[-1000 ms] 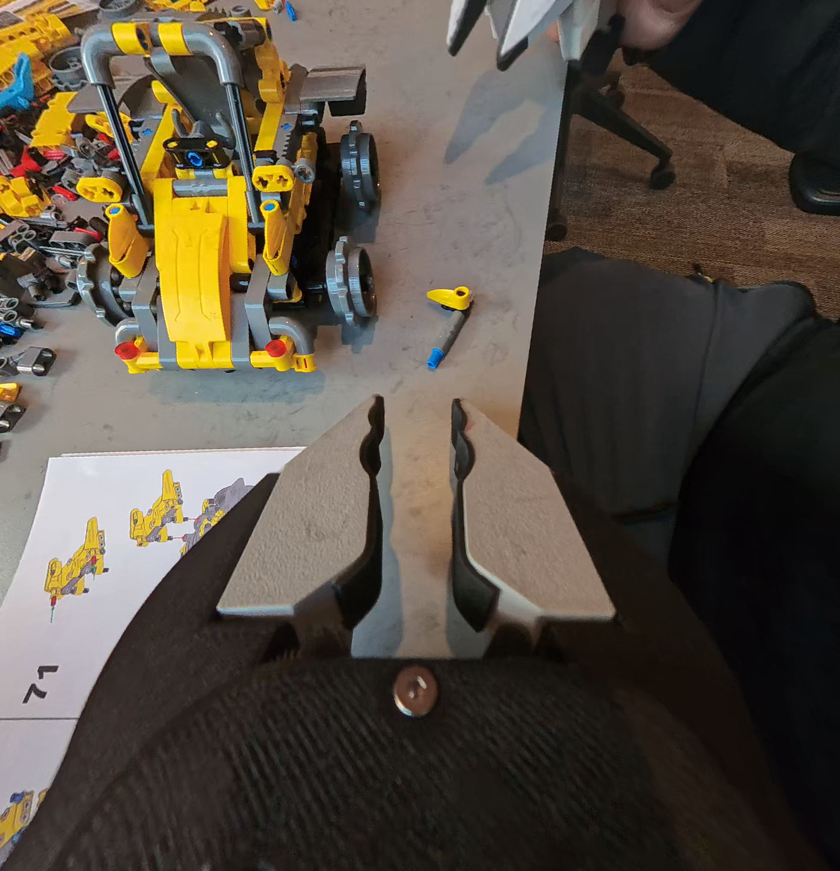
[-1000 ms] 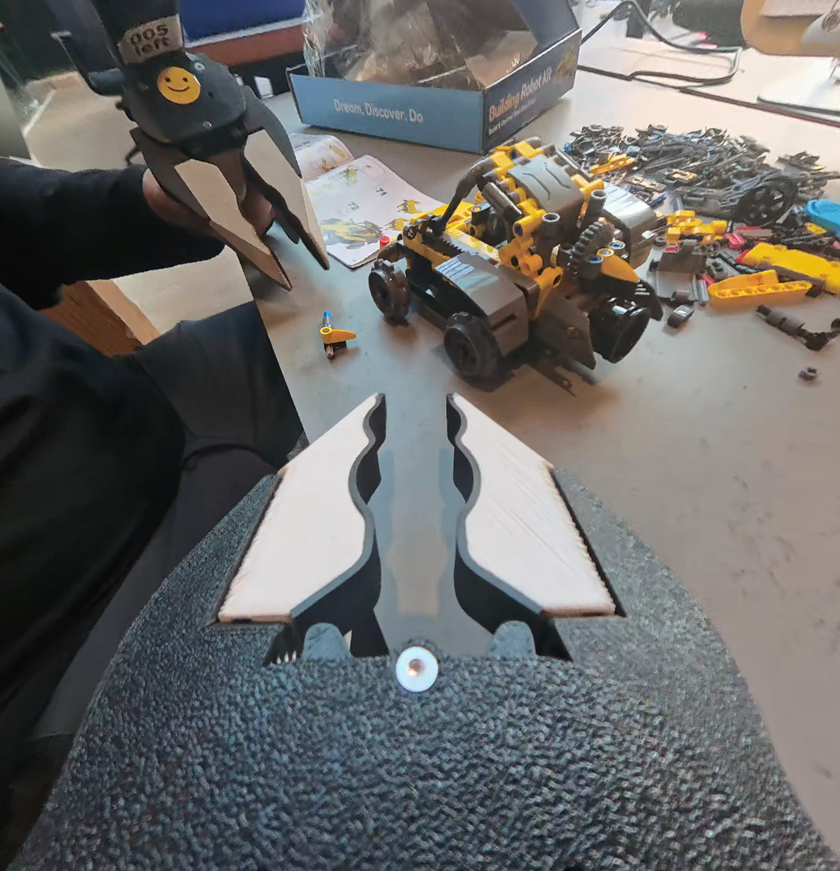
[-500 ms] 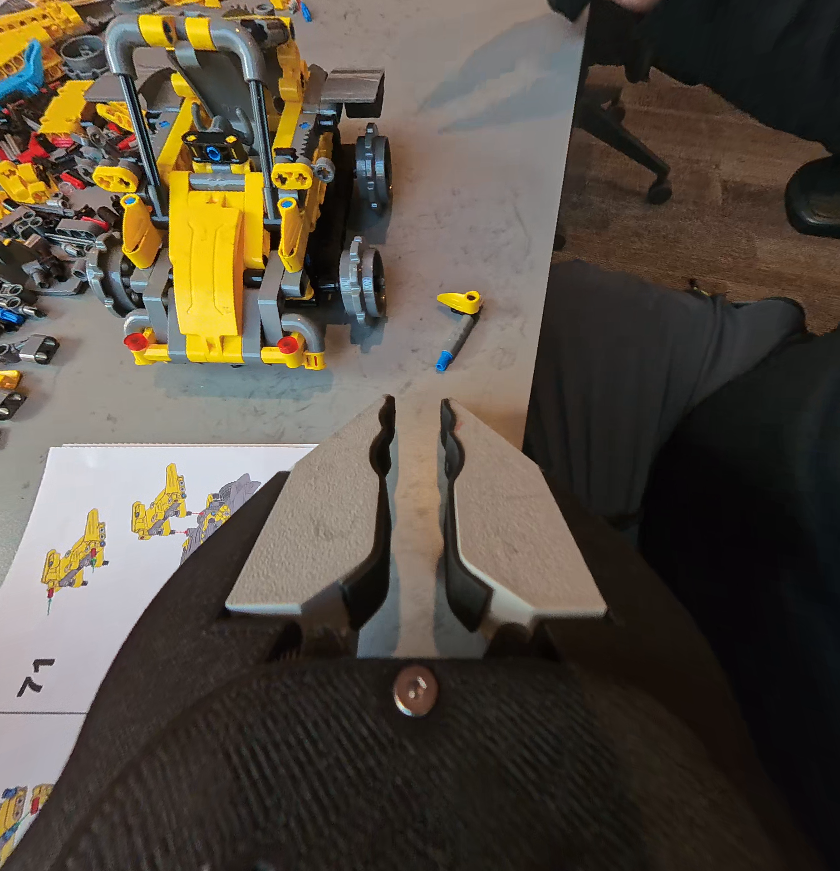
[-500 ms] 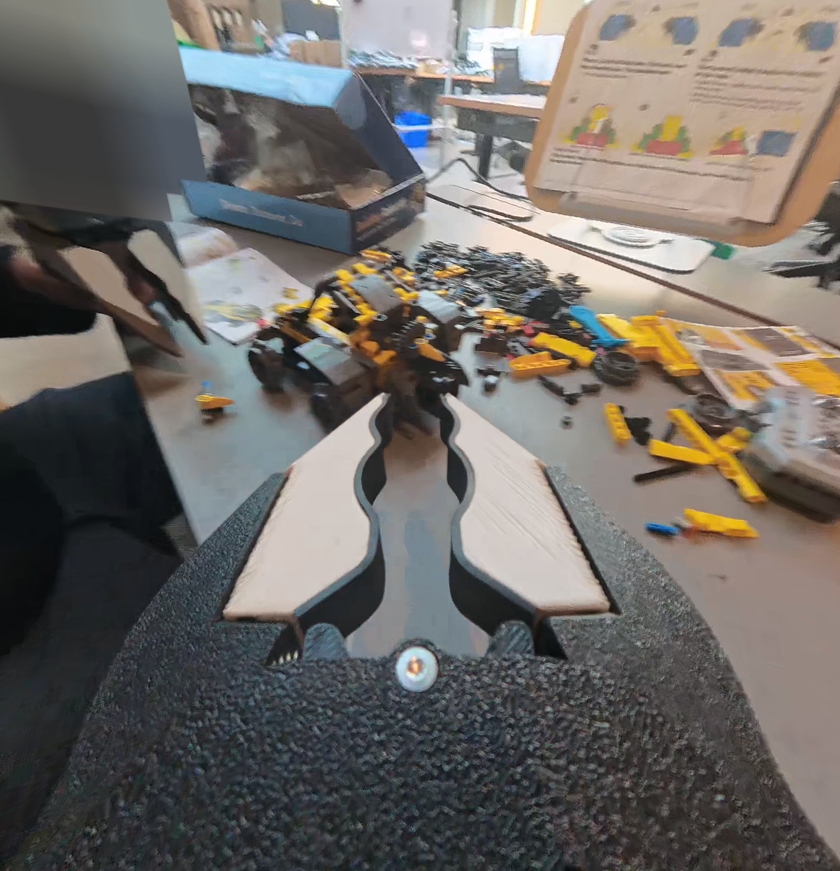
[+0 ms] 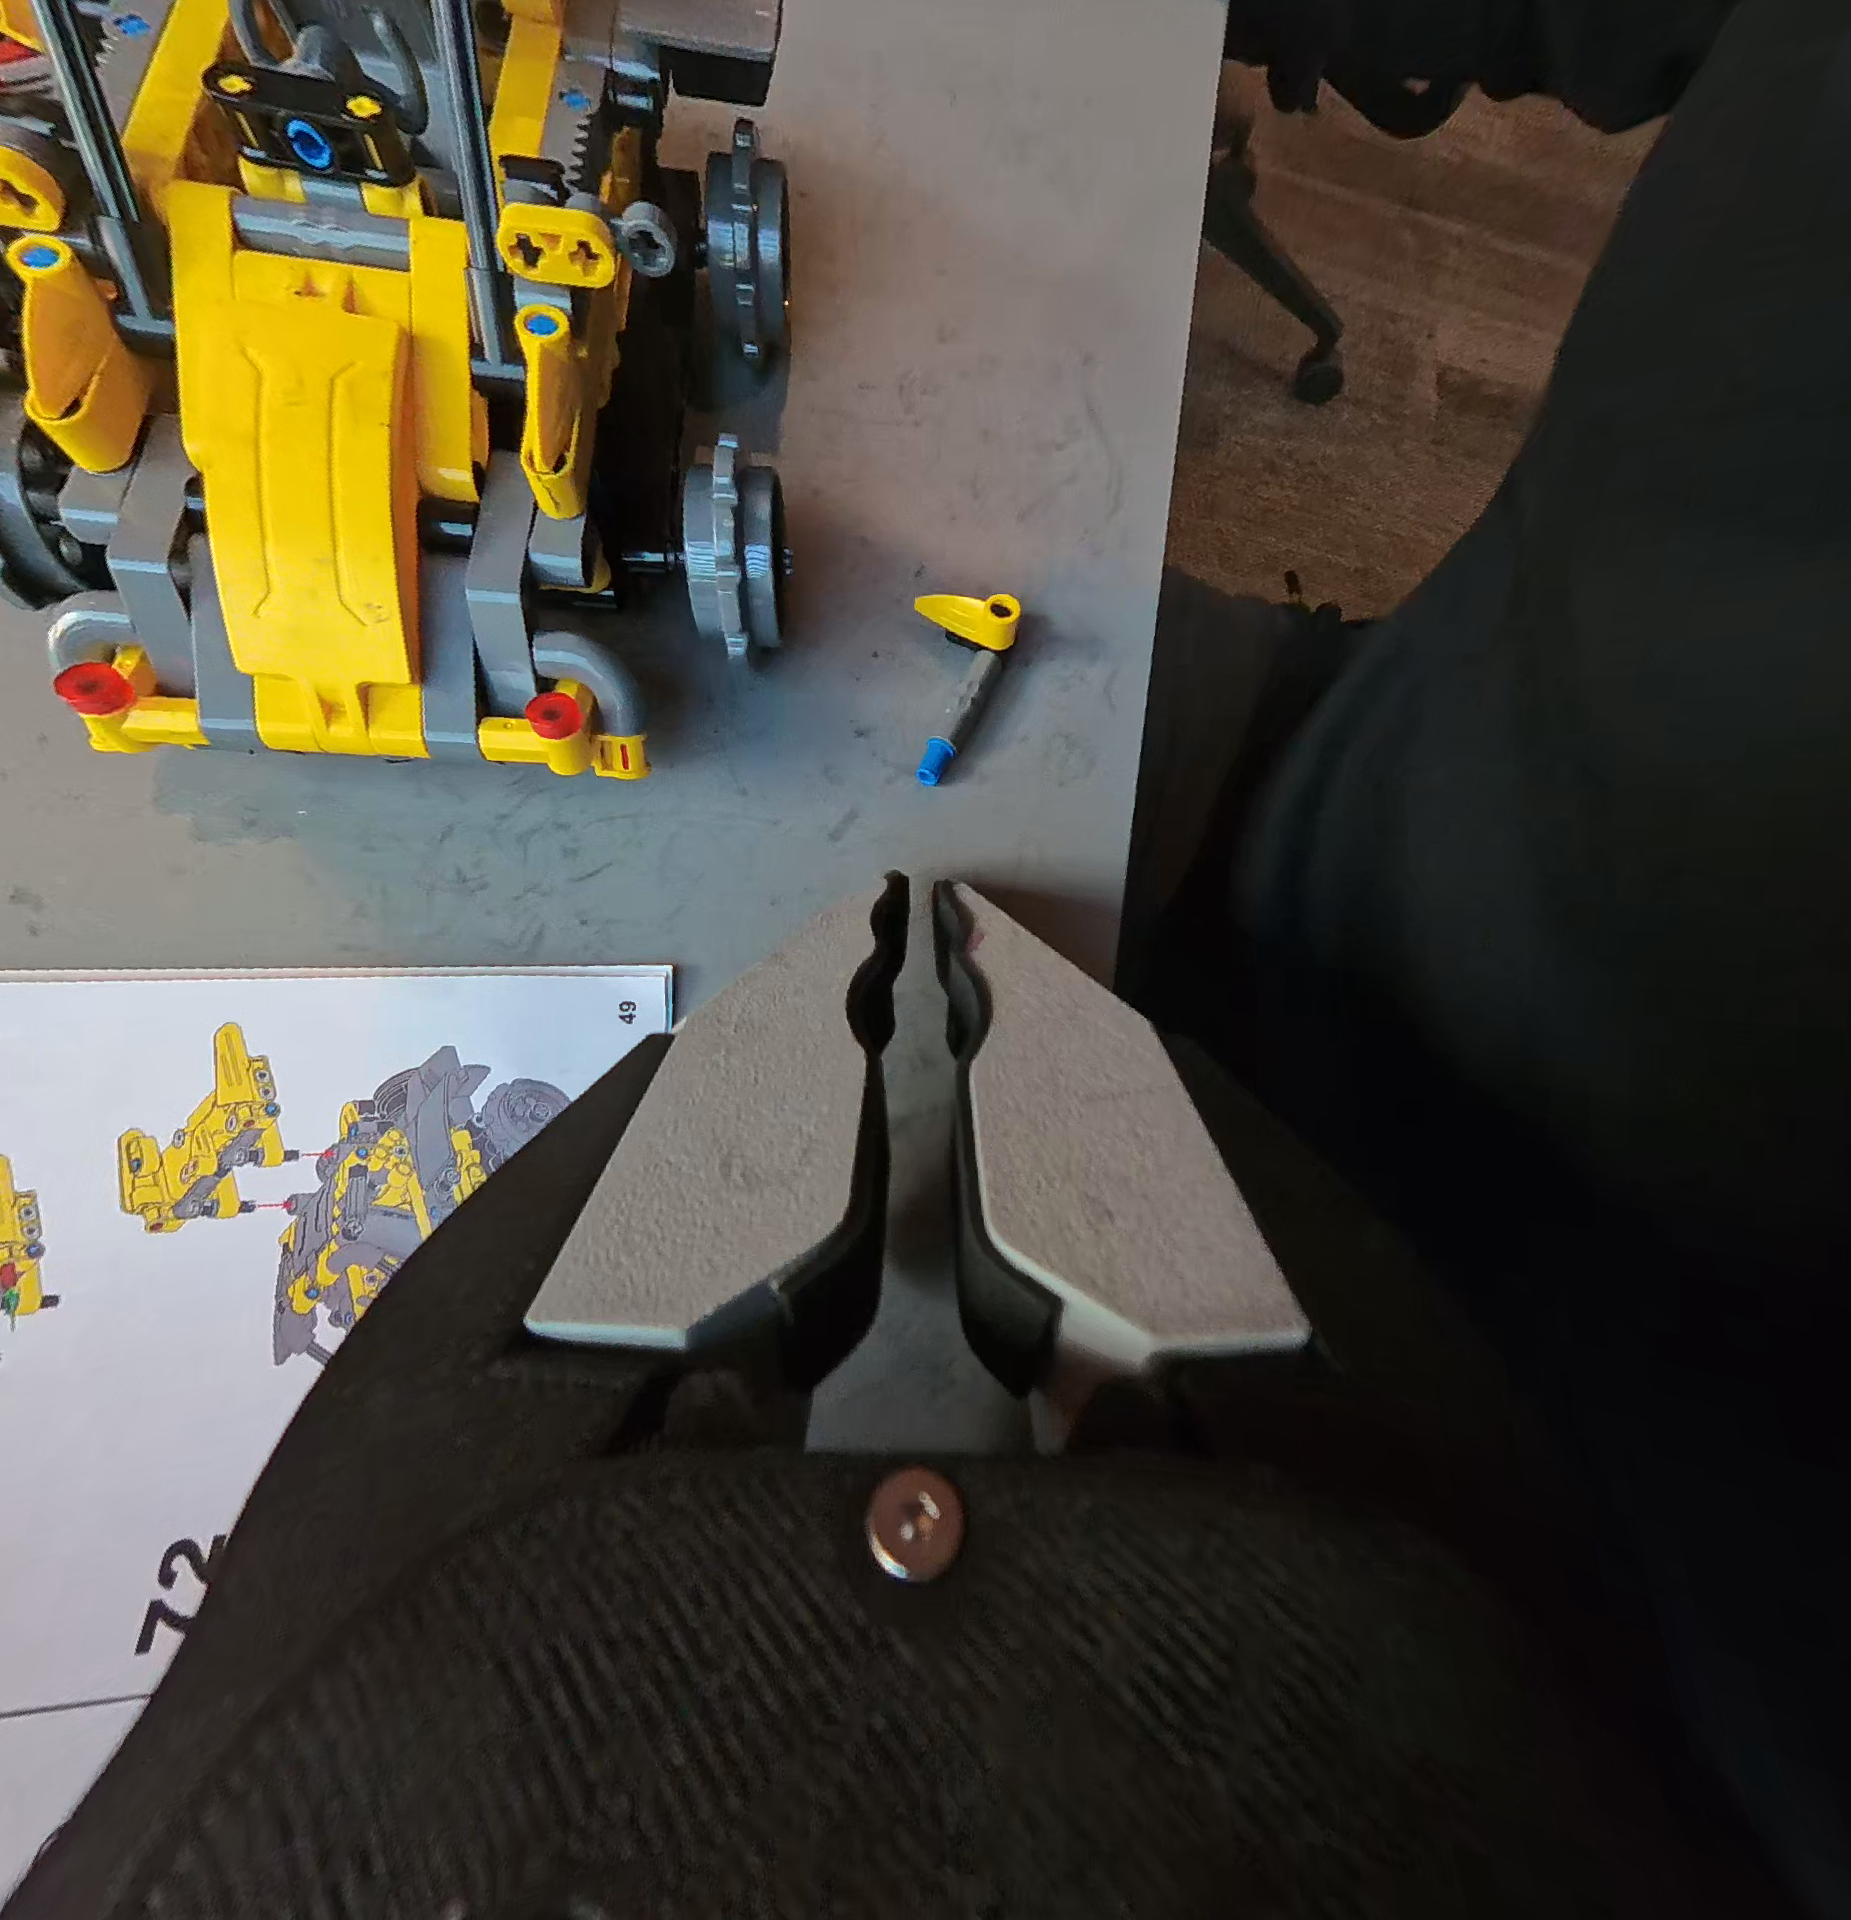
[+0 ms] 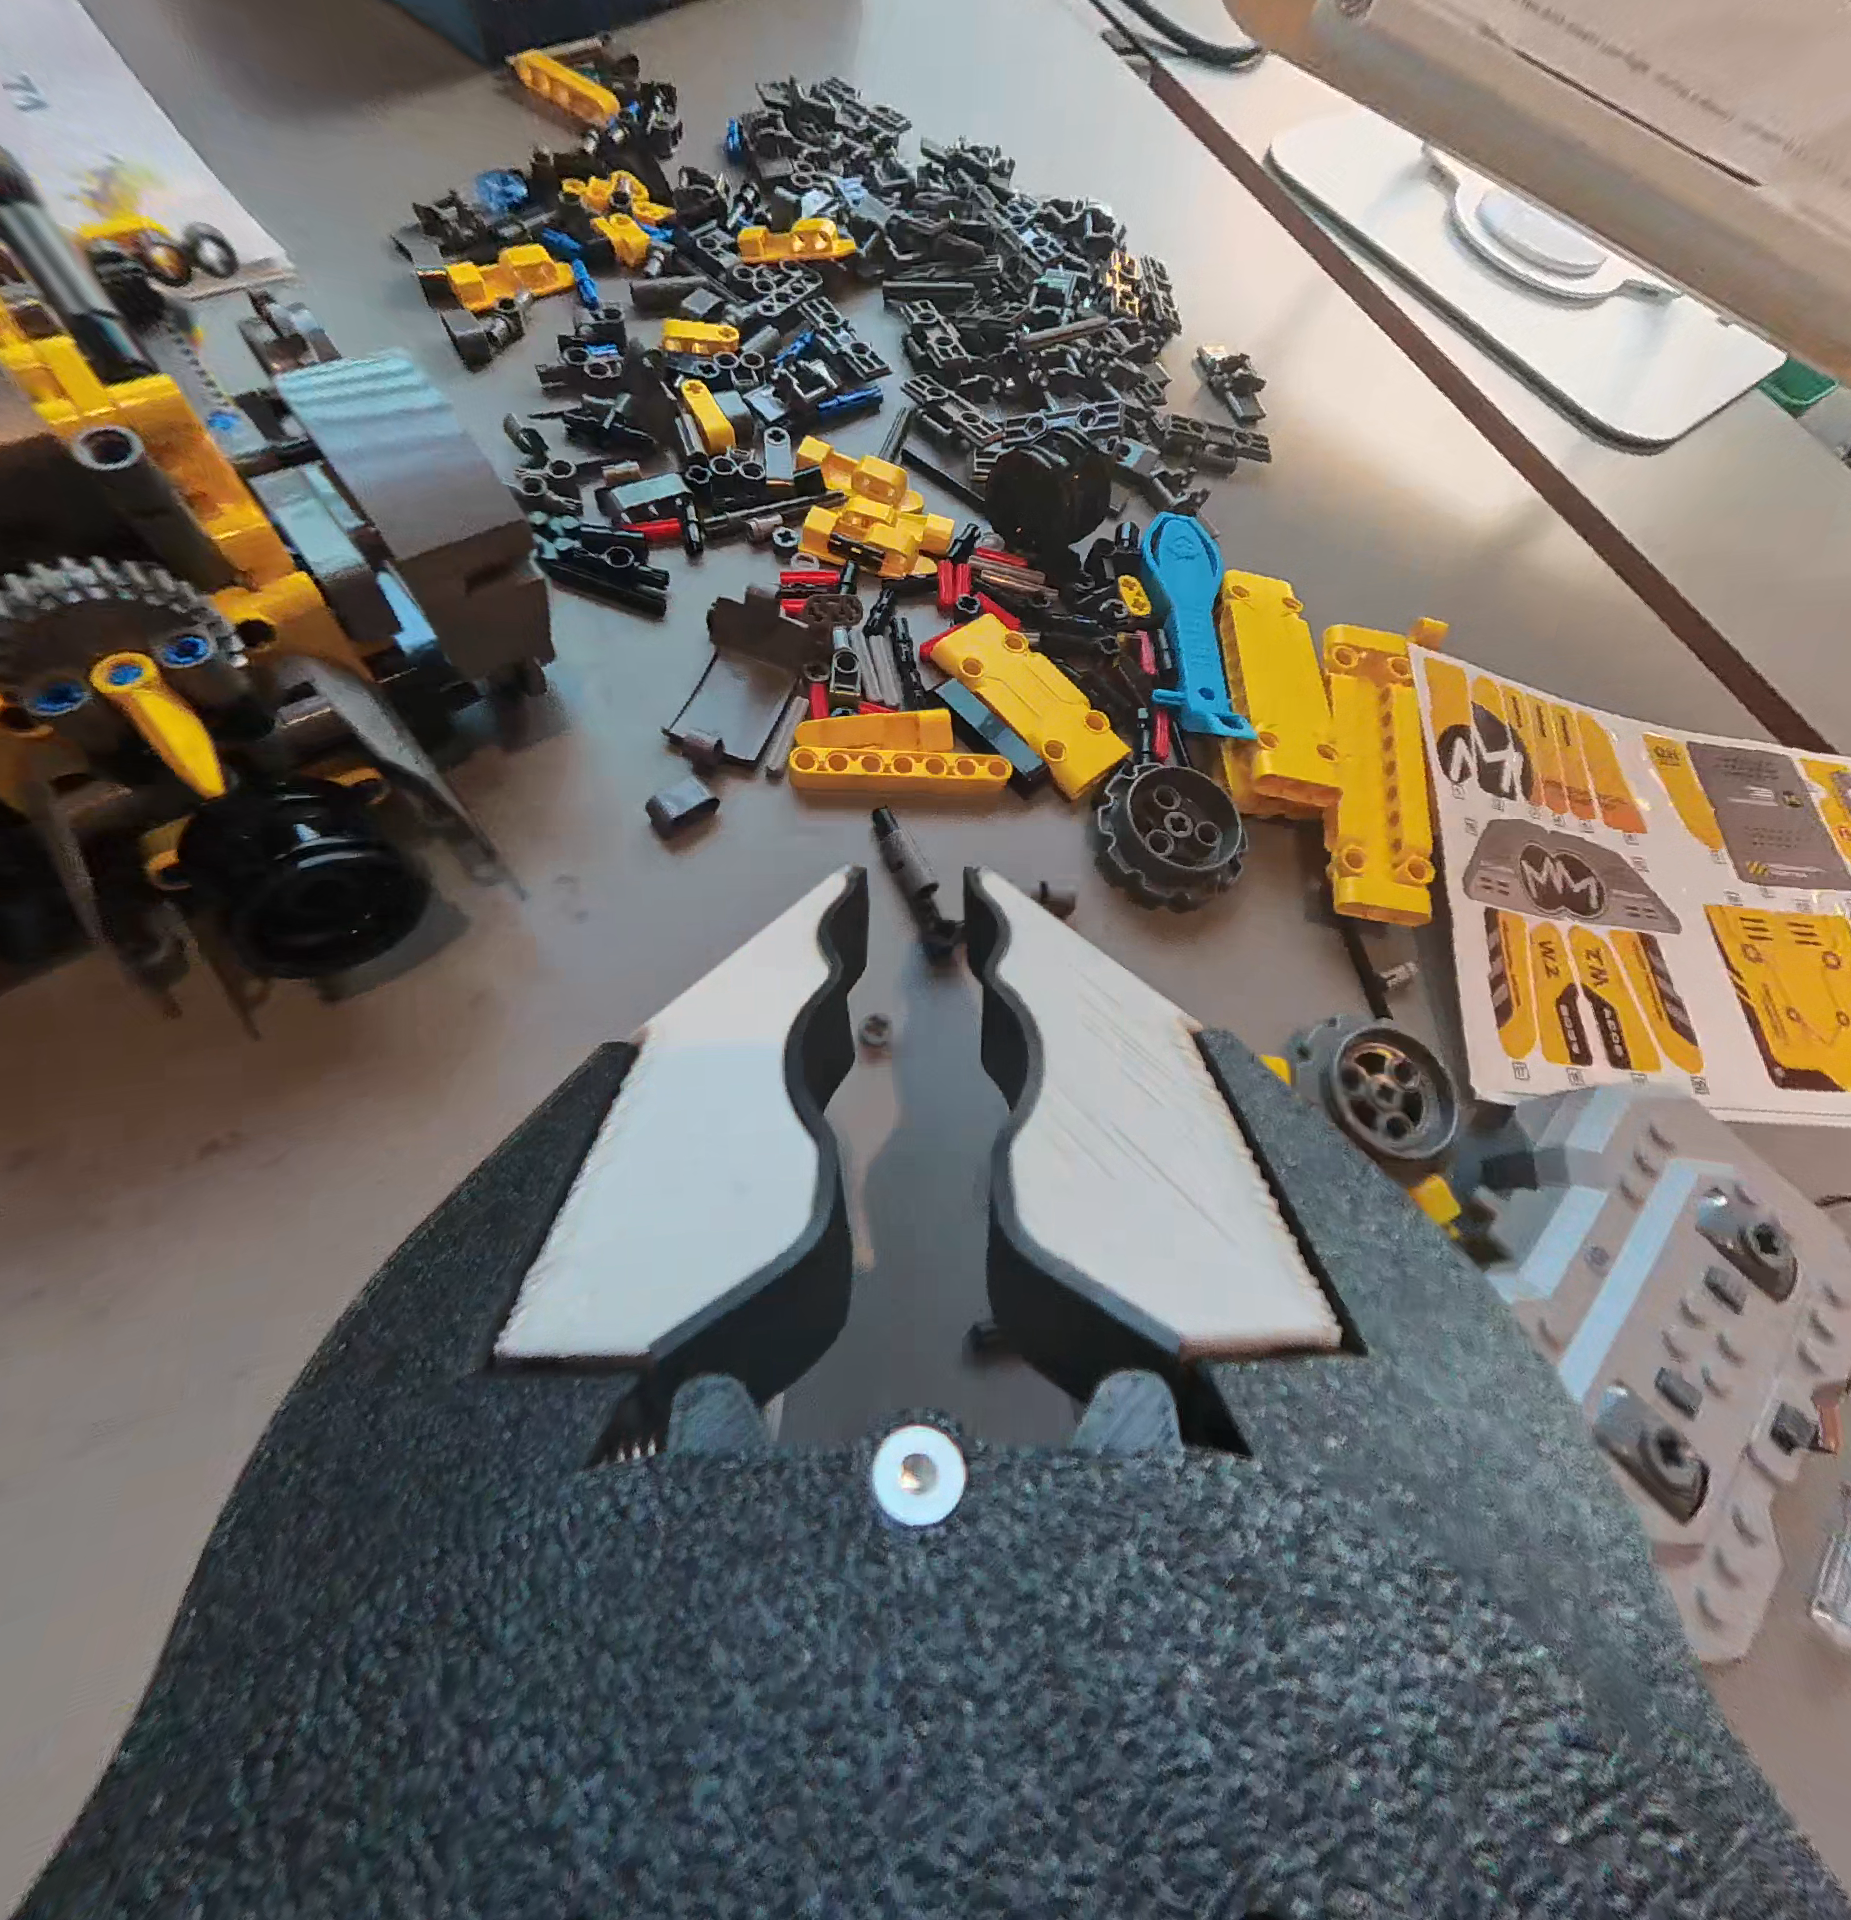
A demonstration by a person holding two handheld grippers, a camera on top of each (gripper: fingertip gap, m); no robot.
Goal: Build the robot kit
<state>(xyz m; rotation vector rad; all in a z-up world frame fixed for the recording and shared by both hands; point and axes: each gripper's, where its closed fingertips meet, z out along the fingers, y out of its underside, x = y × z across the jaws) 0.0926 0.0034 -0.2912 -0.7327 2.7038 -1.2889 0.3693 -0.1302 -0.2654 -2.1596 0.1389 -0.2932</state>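
While pointing down at the desk [image 5: 952, 312], left claw [image 5: 916, 883] is sitting closed to a thin slit, empty; booklet [image 5: 277, 1143] near-left, yellow-and-blue pin [image 5: 962, 675] just beyond, yellow model [image 5: 308, 416] far-left. Right claw [image 6: 913, 883] is gaping partway, empty, dark pin [image 6: 905, 857] lying between its tips, parts pile [image 6: 848, 364] farther.

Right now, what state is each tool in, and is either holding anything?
Left tool: nearly shut, holding nothing.
Right tool: open, empty, a dark pin lying between its tips.
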